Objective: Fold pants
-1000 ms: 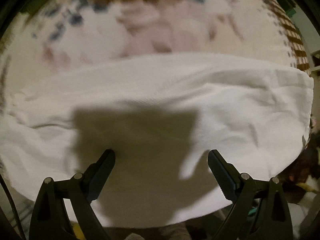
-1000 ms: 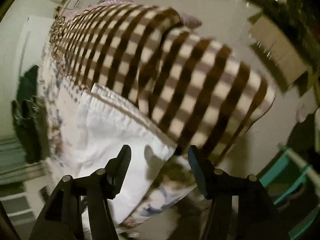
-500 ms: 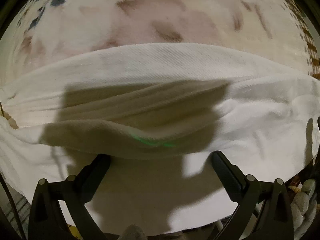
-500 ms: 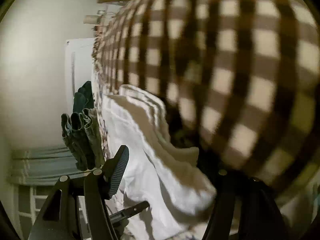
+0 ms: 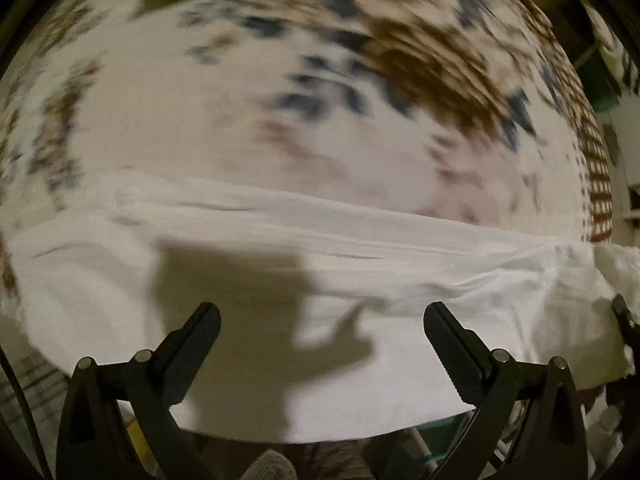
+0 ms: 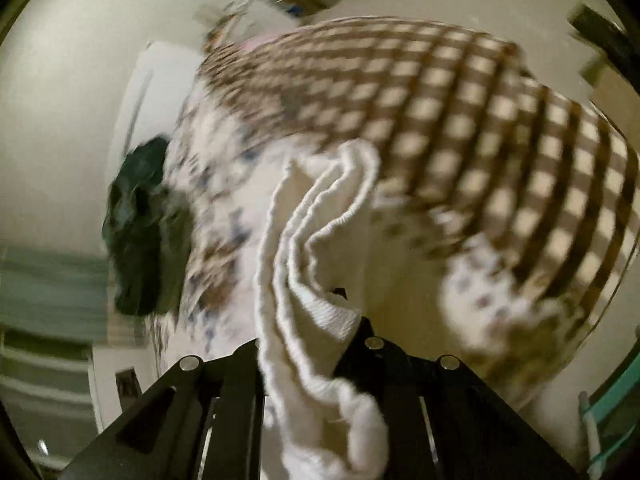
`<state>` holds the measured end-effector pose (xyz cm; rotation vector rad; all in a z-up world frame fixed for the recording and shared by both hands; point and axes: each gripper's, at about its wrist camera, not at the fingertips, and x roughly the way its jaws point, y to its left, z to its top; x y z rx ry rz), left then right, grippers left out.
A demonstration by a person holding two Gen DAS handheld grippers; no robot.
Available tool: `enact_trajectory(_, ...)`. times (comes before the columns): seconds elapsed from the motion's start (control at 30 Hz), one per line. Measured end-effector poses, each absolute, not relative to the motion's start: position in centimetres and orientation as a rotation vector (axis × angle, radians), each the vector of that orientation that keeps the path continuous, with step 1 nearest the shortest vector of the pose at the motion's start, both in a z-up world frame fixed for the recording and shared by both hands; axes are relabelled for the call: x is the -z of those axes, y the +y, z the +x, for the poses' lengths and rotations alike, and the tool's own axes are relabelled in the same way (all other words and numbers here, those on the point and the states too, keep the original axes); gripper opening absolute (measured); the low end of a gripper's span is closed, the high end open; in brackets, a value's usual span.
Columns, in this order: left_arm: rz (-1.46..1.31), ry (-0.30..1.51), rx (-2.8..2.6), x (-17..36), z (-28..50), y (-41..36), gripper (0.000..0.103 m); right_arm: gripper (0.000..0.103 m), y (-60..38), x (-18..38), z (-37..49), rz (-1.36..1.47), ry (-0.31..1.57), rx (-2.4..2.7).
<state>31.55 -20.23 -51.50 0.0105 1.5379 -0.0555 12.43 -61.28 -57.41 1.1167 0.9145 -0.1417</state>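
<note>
White pants (image 5: 360, 280) lie stretched across a bed with a flowered cover (image 5: 280, 100). My left gripper (image 5: 322, 332) hangs above them, pointing down, jaws wide open and holding nothing. In the right wrist view the pants' ribbed waistband (image 6: 320, 220) rises in folds out of my right gripper (image 6: 316, 316). Its jaws are closing on that white cloth, which is pinched between them and hides the fingertips. At the far right of the left wrist view the right gripper's tip (image 5: 624, 320) shows at the pants' edge.
A brown-and-cream checked blanket (image 6: 480, 120) covers the far part of the bed. A dark green garment heap (image 6: 140, 232) lies at the bed's left side. A teal frame (image 6: 612, 400) stands at lower right. Pale walls surround the bed.
The right gripper went from open beside the waistband to closed on it and lifted the cloth. The left gripper rose away from the pants, staying open.
</note>
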Motion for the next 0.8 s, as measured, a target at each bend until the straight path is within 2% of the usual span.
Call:
enact_trajectory(0.27,-0.191,1.540,-0.100,49.5,29.0,-5.6,0.103,0.014,-47.6,51.5,16.1,0.924,1.041,-0.029)
enact_trajectory(0.47,-0.288,1.564,-0.148,50.4,23.9,1.6,0.103,0.014,-32.2,54.3,19.5,0.799,1.208,-0.198)
enact_trajectory(0.6,-0.327,1.556,-0.192,51.0,22.5,6.9,0.103,0.014,-22.0,58.3,21.1,0.678,1.344,-0.273)
enact_trajectory(0.7,-0.343,1.545,-0.189,51.4,22.8,9.0,0.103,0.027,-17.8,61.5,22.0,0.564,1.493,-0.252)
enact_trajectory(0.8,-0.362,1.512,-0.147,50.3,22.9,10.6,0.103,0.032,-17.9,61.1,22.8,0.590,1.532,-0.290)
